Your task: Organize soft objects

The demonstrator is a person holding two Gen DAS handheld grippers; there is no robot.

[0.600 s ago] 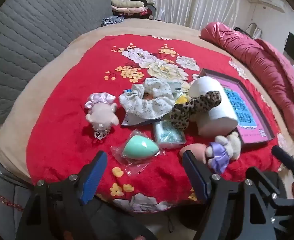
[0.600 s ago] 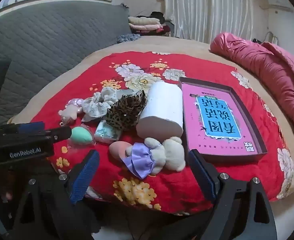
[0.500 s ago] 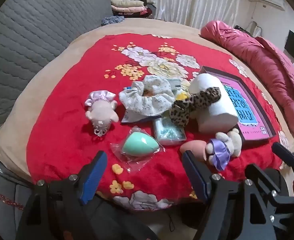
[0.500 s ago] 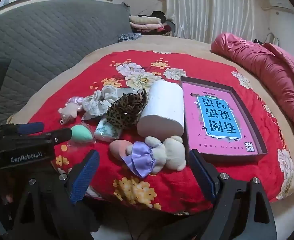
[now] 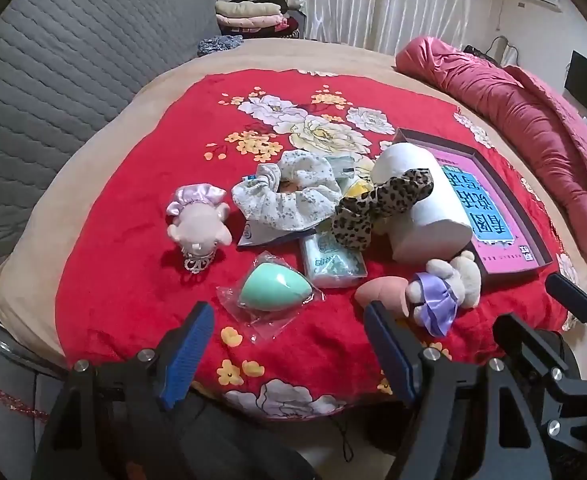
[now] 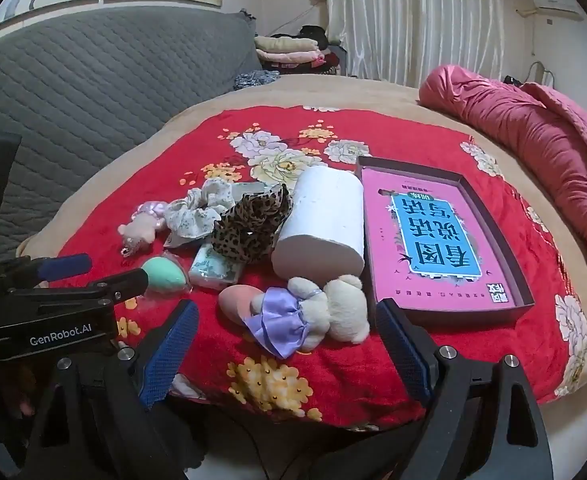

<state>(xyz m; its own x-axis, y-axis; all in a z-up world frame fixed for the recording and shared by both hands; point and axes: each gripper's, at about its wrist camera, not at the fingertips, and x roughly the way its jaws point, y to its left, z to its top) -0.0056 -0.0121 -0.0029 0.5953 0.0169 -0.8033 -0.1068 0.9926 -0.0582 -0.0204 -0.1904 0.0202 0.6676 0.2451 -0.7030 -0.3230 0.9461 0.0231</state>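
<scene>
Both grippers hang at the near edge of the bed with their blue-padded jaws spread wide and nothing between them. From its own camera, the left gripper (image 5: 289,344) is held low and level, pointing across the red flowered blanket (image 5: 133,208); the green sponge (image 5: 274,287) in its clear wrapper lies just past the gap between the fingers. The right gripper (image 6: 285,344) sits beside it at much the same height, aimed at the cream teddy bear (image 6: 333,308) with the purple ruffle, which lies just ahead of its open fingers. The left gripper's body shows at the left side of the right view, close to the green sponge, not touching it as far as can be told.

Counted on the blanket: two small plush toys, the cream teddy bear and a pink plush toy (image 5: 199,228) with a silver crown, well apart from each other. Two egg-shaped sponges, the green one and a pink sponge (image 6: 235,300) touching the teddy bear. Two scrunchies, a white floral scrunchie (image 5: 289,196) and a leopard scrunchie (image 5: 377,208) that leans on the one white paper roll (image 6: 325,228). One pale green tissue pack (image 5: 333,256) lies under the leopard scrunchie's edge. One shallow box (image 6: 489,216) with a pink and blue printed sheet inside sits just right of the roll.
</scene>
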